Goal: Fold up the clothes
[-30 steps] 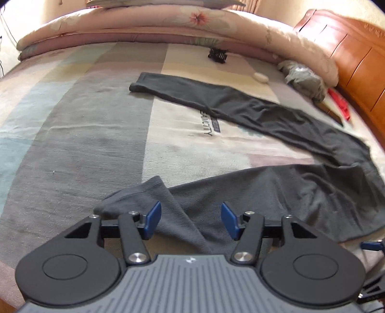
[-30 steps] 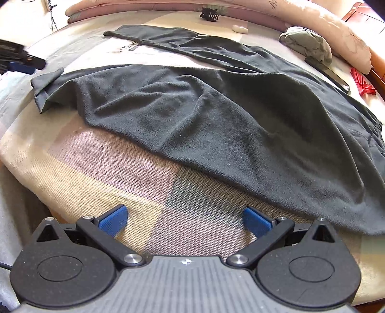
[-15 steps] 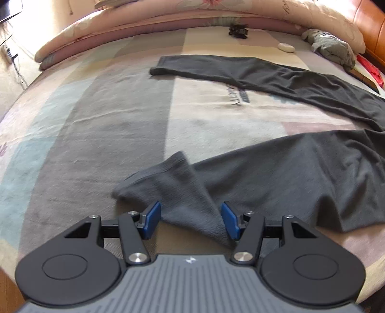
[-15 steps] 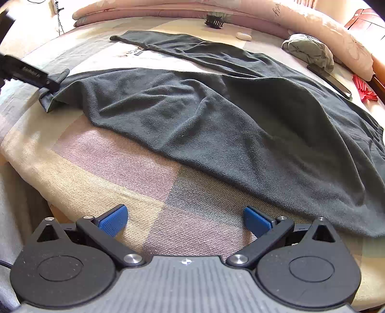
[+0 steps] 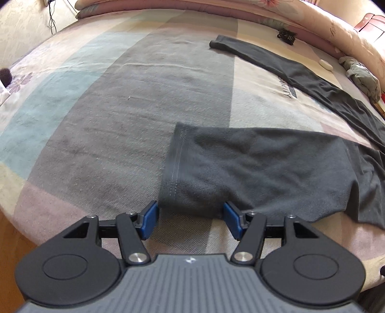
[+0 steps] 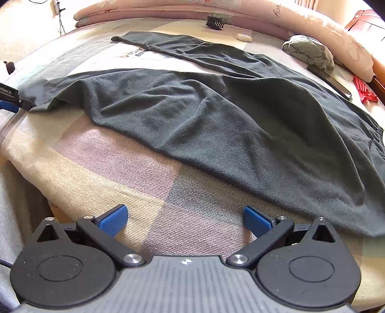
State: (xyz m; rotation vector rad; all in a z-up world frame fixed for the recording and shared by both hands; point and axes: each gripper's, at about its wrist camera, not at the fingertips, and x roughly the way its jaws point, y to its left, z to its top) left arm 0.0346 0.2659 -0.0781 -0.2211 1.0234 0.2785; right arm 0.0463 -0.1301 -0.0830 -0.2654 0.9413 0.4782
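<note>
Dark grey trousers (image 5: 252, 168) lie spread across the patchwork bedspread (image 5: 120, 144), one leg near me and the other leg (image 5: 288, 72) stretched toward the quilt. The near leg's stitched hem (image 5: 176, 156) lies flat. My left gripper (image 5: 191, 216) is open, with the hem's lower corner just ahead of and between its blue pads. In the right wrist view the trousers (image 6: 216, 115) fill the middle. My right gripper (image 6: 185, 220) is wide open over bare bedspread, short of the cloth's edge. The left gripper (image 6: 9, 98) shows at the far left by the hem.
A rolled floral quilt (image 6: 312, 21) runs along the far side. Near it sit a crumpled olive garment (image 6: 310, 51), a black hair clip (image 6: 215, 22), a small white object (image 6: 244, 37), a dark flat bar (image 6: 329, 81) and a red item (image 6: 363, 91). The bed's edge drops off at lower left.
The near leg's end, bunched and folded over before, now lies flat with its hem showing. The left wrist view has swung left. The right gripper has hardly moved.
</note>
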